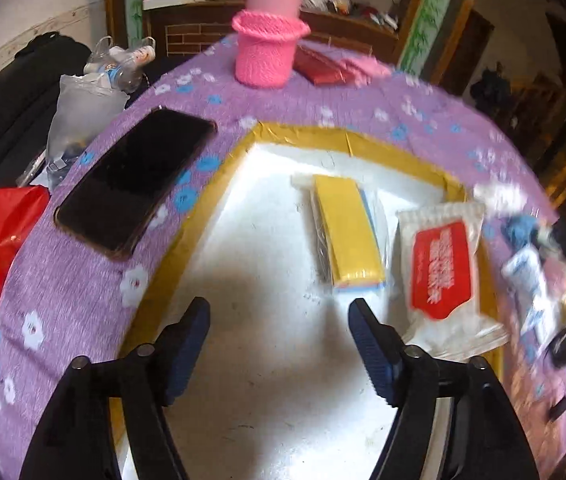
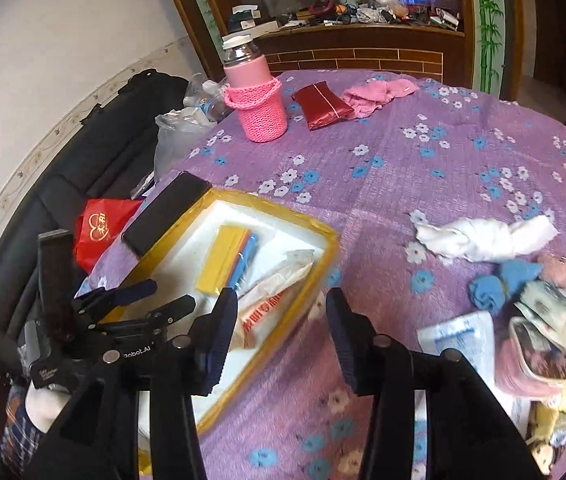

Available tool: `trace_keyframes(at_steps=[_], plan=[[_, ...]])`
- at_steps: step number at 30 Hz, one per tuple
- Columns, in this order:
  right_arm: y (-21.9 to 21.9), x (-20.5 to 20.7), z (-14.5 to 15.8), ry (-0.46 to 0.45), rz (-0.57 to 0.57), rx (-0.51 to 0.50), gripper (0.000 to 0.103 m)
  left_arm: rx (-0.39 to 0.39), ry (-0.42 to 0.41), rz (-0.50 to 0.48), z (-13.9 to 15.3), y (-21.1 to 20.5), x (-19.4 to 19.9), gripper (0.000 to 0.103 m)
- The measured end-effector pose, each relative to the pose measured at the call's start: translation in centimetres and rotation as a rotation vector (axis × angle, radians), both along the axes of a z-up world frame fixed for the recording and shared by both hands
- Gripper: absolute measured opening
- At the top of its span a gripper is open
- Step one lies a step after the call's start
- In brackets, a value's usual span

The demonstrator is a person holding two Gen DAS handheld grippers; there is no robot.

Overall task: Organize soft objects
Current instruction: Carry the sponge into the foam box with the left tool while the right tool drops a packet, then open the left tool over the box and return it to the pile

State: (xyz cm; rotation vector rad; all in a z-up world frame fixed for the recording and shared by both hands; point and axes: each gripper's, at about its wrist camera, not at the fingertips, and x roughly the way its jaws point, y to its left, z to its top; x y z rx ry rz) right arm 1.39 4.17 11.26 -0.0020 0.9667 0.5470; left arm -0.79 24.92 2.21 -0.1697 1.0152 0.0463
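Observation:
My left gripper (image 1: pixel 279 312) is open and empty above the white floor of a yellow-taped box (image 1: pixel 299 134). Just ahead of it in the box lie a yellow wrapped pack (image 1: pixel 347 232) and, to the right, a white packet with a red label (image 1: pixel 443 268). My right gripper (image 2: pixel 281 304) is open with nothing between its fingers, over the box's right rim (image 2: pixel 323 256) and the purple cloth. The red-label packet (image 2: pixel 275 304) shows beside its left finger. A white knotted cloth (image 2: pixel 483 236) and blue socks (image 2: pixel 499 284) lie on the table to the right.
A black phone (image 1: pixel 135 180) rests by the box's left rim. At the far side stand a pink knitted bottle (image 2: pixel 259 96), a red packet (image 2: pixel 321 106) and a pink cloth (image 2: pixel 379 92). A heap with a pink pouch (image 2: pixel 539 368) fills the near right. A red bag (image 2: pixel 99 228) lies on the black sofa.

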Motion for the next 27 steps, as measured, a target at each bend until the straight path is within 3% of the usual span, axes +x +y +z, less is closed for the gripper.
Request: trace_keyframes(at_steps=[3,8,10,12,14,19,24,27], plan=[[-1.7,-1.6,0.5,-0.014,-0.011,0.01,0.045,0.025,0.018,-0.027,-0.1,-0.6,-1.0,0.077],[-7.2,-4.0,2.6,-0.073,-0.081,0.031,0.046,-0.12,-0.075,0.005,2.7,0.4,-2.1,0.077],[-10.5,-4.8,3.7,-0.105,-0.135,0.045,0.053,-0.122,-0.169,-0.017,5.3,-0.5,-3.4,0.078],[-14.5,-5.8,4.8,-0.147,-0.206,0.053,0.07,-0.107,-0.25,-0.077,7.6,-2.8,-4.7,0.082],[-18.1,-6.4,5.2,-0.186,-0.28,0.049,0.073,-0.088,-0.27,-0.146,8.4,-5.4,-5.3,0.088],[-26.9,-6.2,2.9,-0.165,-0.467,0.103,0.073,-0.098,-0.161,-0.33,6.5,-13.5,-3.8,0.088],[-32.0,-4.1,-1.9,-0.099,-0.572,0.176,0.073,-0.14,-0.052,-0.284,3.6,-19.1,-1.3,0.088],[-33.8,-3.1,-4.1,-0.081,-0.6,0.221,0.073,-0.101,-0.057,-0.262,2.8,-21.4,-0.1,0.088]])
